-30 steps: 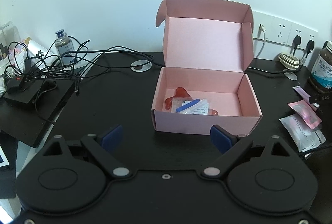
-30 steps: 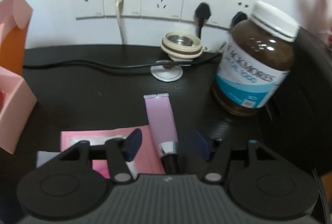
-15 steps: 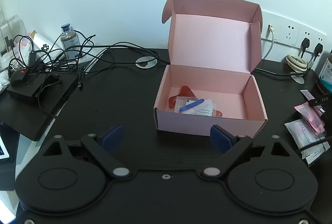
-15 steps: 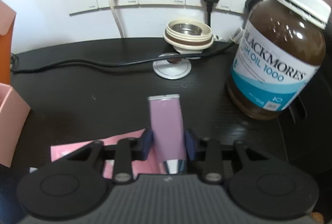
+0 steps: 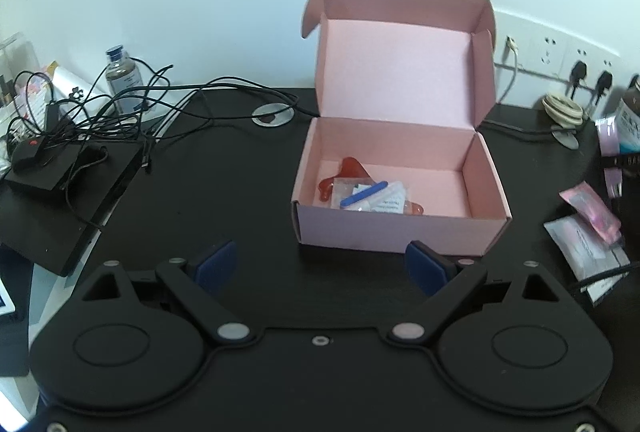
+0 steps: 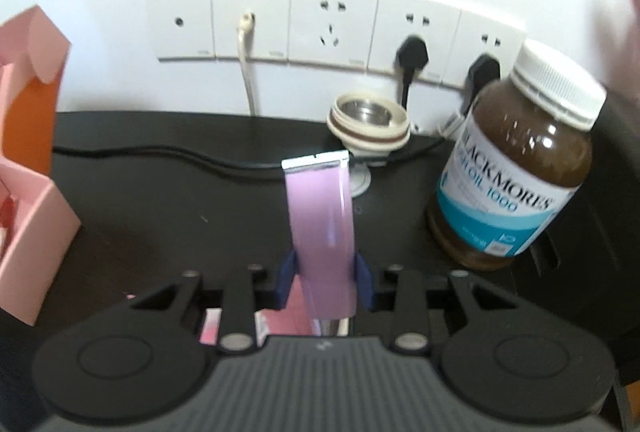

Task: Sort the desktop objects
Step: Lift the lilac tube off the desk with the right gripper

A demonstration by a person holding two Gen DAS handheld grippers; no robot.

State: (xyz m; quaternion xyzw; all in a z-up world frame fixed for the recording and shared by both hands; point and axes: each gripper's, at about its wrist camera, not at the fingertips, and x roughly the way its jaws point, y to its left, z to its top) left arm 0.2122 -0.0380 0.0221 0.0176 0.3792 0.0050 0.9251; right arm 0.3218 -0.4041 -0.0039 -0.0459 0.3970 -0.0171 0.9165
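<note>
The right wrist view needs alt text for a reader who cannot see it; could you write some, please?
The right gripper is shut on a lilac tube that points away over a black desk. A brown supplement bottle stands to the right, a pink box sits at the left edge, and wall sockets run behind.

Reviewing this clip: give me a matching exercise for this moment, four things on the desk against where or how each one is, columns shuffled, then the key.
Things:
1. lilac tube
2. blue nail file
3. brown supplement jar
4. small glass bottle

States:
A. standing among tangled black cables, far left by the wall
B. clamped between the right gripper's pads, crimped end tilted up
C. lying inside the open pink box
D. upright on the desk with its white cap on, right of the tube

Pairs: 1-B, 2-C, 3-D, 4-A
</note>
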